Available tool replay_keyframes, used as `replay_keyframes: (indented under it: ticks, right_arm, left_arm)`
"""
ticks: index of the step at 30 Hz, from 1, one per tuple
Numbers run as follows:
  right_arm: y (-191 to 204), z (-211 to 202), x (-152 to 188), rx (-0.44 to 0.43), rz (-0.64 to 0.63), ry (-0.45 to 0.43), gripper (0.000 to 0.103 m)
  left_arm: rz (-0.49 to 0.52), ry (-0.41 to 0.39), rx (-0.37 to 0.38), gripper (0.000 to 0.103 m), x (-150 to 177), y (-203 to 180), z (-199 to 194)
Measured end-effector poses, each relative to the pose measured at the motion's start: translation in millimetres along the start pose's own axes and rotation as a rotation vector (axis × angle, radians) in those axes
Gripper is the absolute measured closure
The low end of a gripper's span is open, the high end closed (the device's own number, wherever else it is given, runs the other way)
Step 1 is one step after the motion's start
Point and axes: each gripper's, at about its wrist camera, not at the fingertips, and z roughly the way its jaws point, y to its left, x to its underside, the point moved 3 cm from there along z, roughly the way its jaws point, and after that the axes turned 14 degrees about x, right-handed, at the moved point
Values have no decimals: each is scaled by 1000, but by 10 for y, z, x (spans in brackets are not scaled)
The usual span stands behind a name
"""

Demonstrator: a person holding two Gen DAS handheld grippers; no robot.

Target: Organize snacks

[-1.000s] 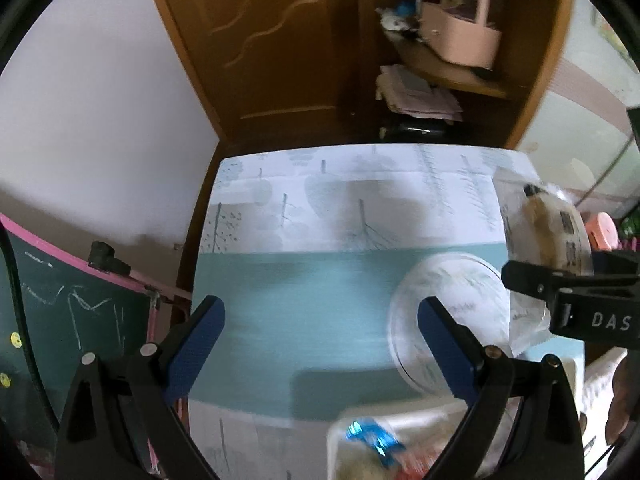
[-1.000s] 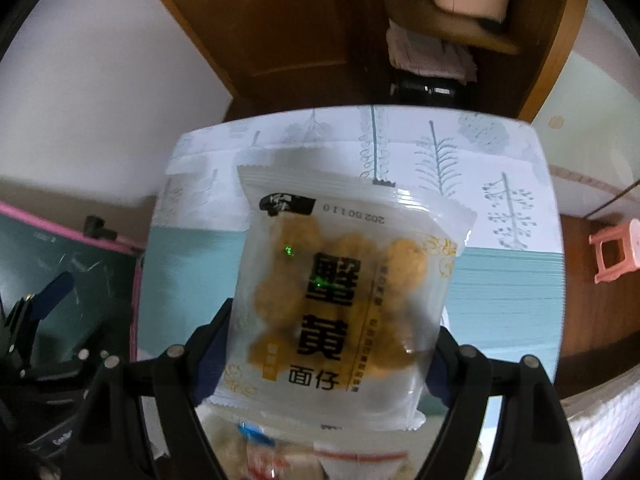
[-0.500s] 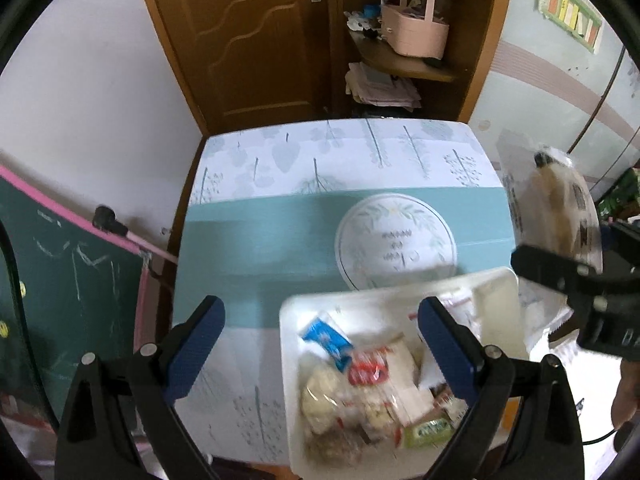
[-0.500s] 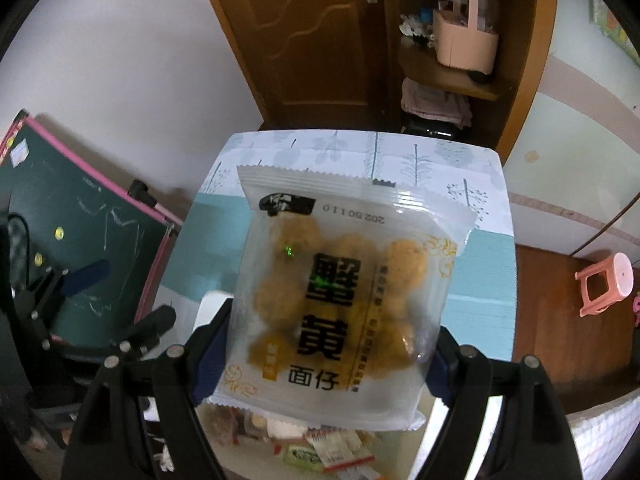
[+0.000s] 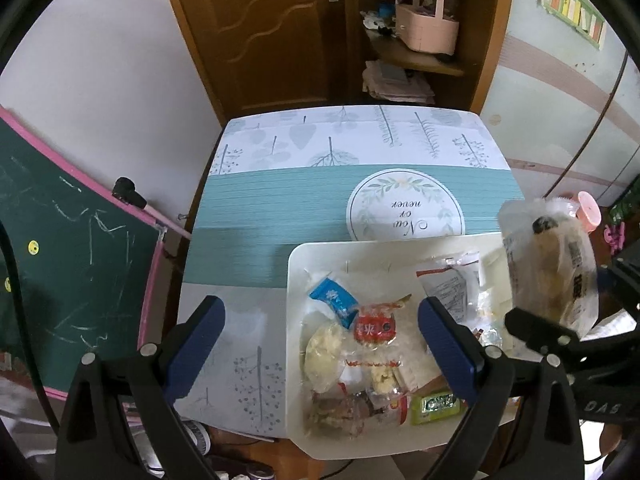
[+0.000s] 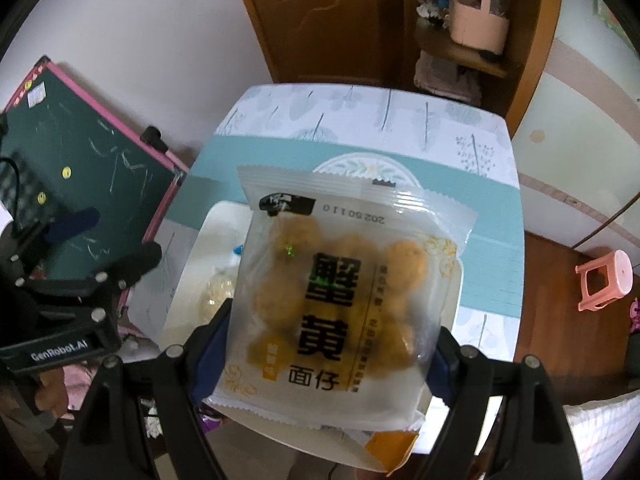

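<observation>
My right gripper [image 6: 328, 328] is shut on a clear packet of golden fried snack balls [image 6: 352, 288] with black lettering, gripping its lower sides and holding it in the air. In the left wrist view the same packet [image 5: 548, 264] hangs at the right, above the tray's right end. A white tray [image 5: 296, 264] on the table holds several wrapped snacks, among them a blue candy [image 5: 334, 298], a red packet [image 5: 376, 328] and a green one [image 5: 436, 404]. My left gripper [image 5: 320, 312] hovers open above the tray's left half, with nothing between its pads.
The table [image 5: 260, 216] wears a teal and white leaf-print cloth, with a round printed mat [image 5: 404, 204] beyond the tray. A green chalkboard [image 5: 60, 260] leans at the left. A wooden door [image 5: 260, 20], a shelf with a pink basket [image 5: 426, 26] and a pink stool [image 6: 604, 280] stand around.
Both grippers have drawn back toward the table's near edge, and the snack tray has come fully into the left view. The packet stays in the right gripper, which has rolled a little.
</observation>
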Motion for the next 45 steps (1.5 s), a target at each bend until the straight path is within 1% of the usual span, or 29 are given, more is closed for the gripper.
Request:
replay_keyframes:
  ticks: [5,8,11,13,16,17,19,26,34,40,45]
  right_arm:
    - [78,95,118,-9,-10,43,19]
    - [122,121,177,-4,-24,53,19]
    - [141,127,236,-17,-20,53,18]
    - [152,94,258,-11,-27,28,16]
    - [151,7,267,13,-33,-22,9]
    - [142,-25,265,23,-29,-37,8]
    - [107,-84,262,36,-12,-57,8]
    - [-40,-220,285,61,68,-86,8]
    - [-217,-394,362,91,163,-103,8]
    - [-438,-546,371,77,270,-105,8]
    - [-442,-790,345,104,278,-167,8]
  left_arm:
    - [-10,-1,6,6,68,-9,-6]
    - [-34,-1,25,6,110,3,-8]
    - [-53,5,38,6,130,0,14]
    - [-57,7,41,6,152,-8,23]
    - [-55,9,45,6,161,-34,14]
    - [-50,6,50,6,162,-47,3]
    - [-42,1,51,6,160,-75,-18]
    - [-26,-19,77,6,168,-159,-127]
    - [-14,-50,105,6,127,-256,-334]
    - [9,-74,117,6,55,-348,-479]
    - [-2,-71,130,6,33,-393,-535]
